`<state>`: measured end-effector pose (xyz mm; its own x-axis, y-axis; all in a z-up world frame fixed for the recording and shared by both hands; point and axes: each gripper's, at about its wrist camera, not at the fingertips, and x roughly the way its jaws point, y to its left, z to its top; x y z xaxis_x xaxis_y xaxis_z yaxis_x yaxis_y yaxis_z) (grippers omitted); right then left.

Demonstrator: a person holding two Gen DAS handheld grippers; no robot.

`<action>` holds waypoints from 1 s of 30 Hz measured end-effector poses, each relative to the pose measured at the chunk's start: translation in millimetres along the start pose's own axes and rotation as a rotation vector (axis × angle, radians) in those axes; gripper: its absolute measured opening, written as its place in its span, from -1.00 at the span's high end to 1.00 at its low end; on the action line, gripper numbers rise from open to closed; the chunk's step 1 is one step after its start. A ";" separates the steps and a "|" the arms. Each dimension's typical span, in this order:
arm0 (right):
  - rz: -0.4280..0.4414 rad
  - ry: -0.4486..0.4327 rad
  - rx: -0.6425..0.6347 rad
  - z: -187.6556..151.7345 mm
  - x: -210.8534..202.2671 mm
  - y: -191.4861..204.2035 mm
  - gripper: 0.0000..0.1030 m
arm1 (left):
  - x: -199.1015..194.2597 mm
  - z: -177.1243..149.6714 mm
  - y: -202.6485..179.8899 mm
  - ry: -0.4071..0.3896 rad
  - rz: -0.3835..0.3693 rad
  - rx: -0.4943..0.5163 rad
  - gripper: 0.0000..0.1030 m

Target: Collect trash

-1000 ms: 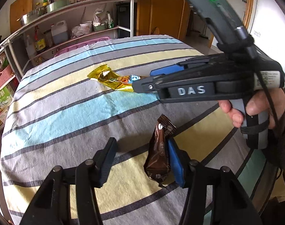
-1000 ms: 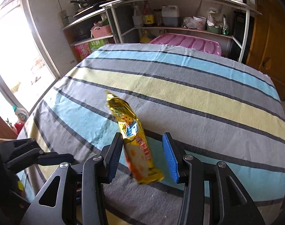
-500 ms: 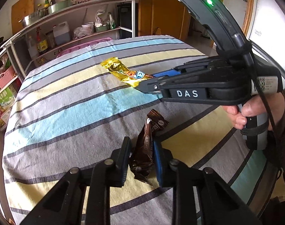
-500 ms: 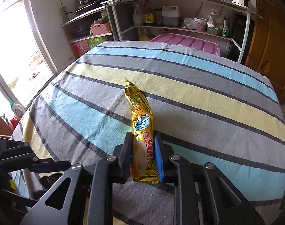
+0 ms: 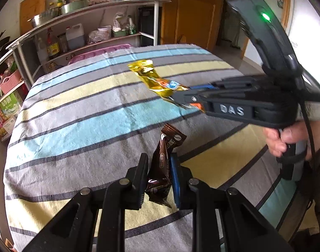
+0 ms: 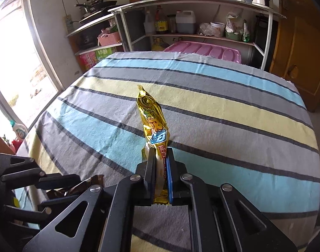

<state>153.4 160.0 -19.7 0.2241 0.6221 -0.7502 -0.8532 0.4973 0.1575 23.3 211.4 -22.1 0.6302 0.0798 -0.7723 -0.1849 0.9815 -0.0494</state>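
Currently, step in hand: both pieces of trash are gripped and raised, so by my reading the pick-up is finished and the carry to a bin comes next.
Left gripper (image 5: 159,169): clenched on the brown wrapper (image 5: 163,159), its black and blue pads pressing the pack's lower half from either side.
Brown wrapper: stands nearly upright between the pads, its crimped top end poking out above the fingertips; its bottom edge looks to hang just above the striped tablecloth (image 5: 76,115).
Right gripper (image 6: 160,168): clamped on the yellow wrapper (image 6: 152,119), holding it close to its near crimped end.
Yellow wrapper: juts forward and upward from the jaws, clear of the cloth; in the left wrist view it sticks out ahead of the other tool's nose, above the blue stripe.
Why held so: pinching each flat pack across its thin faces gives the pads a broad, compliant surface, and gripping near one end leaves most of the pack free to drop out cleanly on release.
Why one per tool: taking both at once likely saves a second trip.
Hand (image 5: 286,138): wraps the right tool's handle, fingers curled on the trigger.
Bin: none visible in either view, so I cannot tell where the wrappers go.
Risk: the foil is slick, and the yellow pack's long free end could swing and slip.
Backdrop: a metal shelf rack (image 6: 202,6) with bottles and bowls stands beyond the table.
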 end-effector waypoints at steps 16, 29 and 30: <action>-0.043 -0.118 0.120 -28.0 -72.9 -14.0 0.84 | -28.5 15.0 -25.6 -0.077 -0.007 0.025 0.57; -0.124 -0.201 0.198 -63.5 -135.2 -32.9 0.84 | -35.6 21.8 -50.7 -0.091 -0.044 0.086 0.65; -0.130 -0.204 0.200 -65.3 -137.8 -33.5 0.84 | -33.2 18.7 -47.3 -0.080 -0.015 0.086 0.65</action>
<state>120.3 18.1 36.5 0.4327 0.6437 -0.6311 -0.7059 0.6774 0.2070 25.3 165.6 17.7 0.6911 0.0754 -0.7188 -0.1118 0.9937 -0.0031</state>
